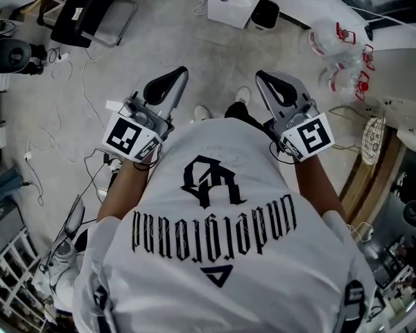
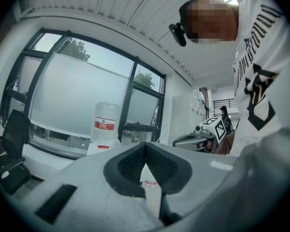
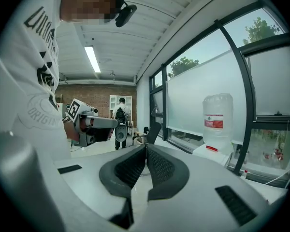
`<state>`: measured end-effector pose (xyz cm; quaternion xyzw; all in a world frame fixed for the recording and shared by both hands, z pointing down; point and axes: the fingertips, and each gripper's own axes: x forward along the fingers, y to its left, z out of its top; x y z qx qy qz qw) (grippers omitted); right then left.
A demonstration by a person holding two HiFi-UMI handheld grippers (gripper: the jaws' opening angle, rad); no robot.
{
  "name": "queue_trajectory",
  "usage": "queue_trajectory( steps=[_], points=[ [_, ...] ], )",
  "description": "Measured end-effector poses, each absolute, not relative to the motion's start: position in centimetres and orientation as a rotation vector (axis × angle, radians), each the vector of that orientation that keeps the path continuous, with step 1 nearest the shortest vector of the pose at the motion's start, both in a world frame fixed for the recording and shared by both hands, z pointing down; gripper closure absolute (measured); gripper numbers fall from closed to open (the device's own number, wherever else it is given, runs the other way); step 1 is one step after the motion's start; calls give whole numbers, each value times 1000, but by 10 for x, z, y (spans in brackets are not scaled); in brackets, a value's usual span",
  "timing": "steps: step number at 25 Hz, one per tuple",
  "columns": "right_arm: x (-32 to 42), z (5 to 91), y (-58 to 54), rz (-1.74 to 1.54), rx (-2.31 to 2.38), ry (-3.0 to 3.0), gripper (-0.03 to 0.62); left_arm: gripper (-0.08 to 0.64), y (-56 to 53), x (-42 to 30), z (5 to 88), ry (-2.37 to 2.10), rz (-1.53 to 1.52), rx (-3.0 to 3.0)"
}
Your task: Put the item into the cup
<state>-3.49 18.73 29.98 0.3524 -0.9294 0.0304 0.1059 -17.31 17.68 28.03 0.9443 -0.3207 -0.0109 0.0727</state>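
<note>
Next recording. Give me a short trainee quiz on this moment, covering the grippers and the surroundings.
1. True or false: the left gripper is shut on a cup.
2. In the right gripper view, what stands by the window? A. a large clear plastic water bottle with a red label; B. a green bucket; C. a stepladder.
3. Fill in: in the head view, the right gripper is held over the grey concrete ___.

Key
1. False: its jaws are together with nothing between them.
2. A.
3. floor.
</note>
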Motion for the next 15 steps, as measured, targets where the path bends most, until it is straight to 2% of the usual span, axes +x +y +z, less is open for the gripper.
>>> queue_trajectory(
  steps=[15],
  points=[
    [-42,296,206,87,1080,-2716,572,545,183,-173,280,-886,-47,2852]
  ],
)
